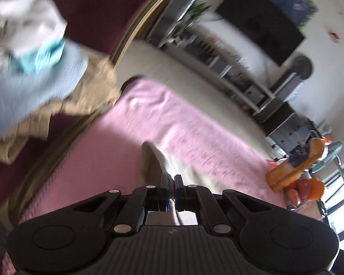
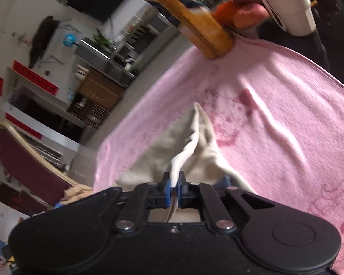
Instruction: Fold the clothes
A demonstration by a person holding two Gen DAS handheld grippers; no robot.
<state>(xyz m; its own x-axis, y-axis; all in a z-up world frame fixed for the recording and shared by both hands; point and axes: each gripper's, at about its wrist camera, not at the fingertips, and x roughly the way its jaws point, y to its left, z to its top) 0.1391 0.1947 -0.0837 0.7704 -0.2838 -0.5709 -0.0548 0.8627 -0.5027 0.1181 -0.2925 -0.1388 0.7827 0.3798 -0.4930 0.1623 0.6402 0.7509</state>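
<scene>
Both views are smeared, the left wrist view worst, so fine detail and any writing are unreadable: the red strips (image 2: 35, 80) on the far wall at 9 o'clock in the right wrist view carry dark marks that cannot be made out, and the darker pink print on the pink blanket (image 2: 275, 123) is only a blur of lines. Each gripper's body fills the bottom of its own view and hides whatever lies beneath it. The left gripper (image 1: 171, 180) is pinched tight on a fold of the cream garment (image 1: 156, 160), which runs up from the jaws toward 12 o'clock over the pink blanket (image 1: 149, 119); most of the cloth is cut off behind the gripper. The right gripper (image 2: 174, 180) is likewise clamped on a ridge of the cream garment (image 2: 195, 137), its 2 blue pads nearly meeting with the fabric squeezed between them, and the cloth peaks toward 12 o'clock. In the left wrist view, at 10 o'clock, a pile of clothes (image 1: 34, 68) rests on a maroon chair (image 1: 91, 11); about 4 pieces can be counted, white, turquoise, pale blue and tan, though the blur makes the count unsure. At 4 o'clock sits an orange wooden object (image 1: 295, 167) with 2 or 3 round orange things beside it, too vague to name. 1 dark screen (image 1: 261, 20) hangs on the wall at 1 o'clock.
</scene>
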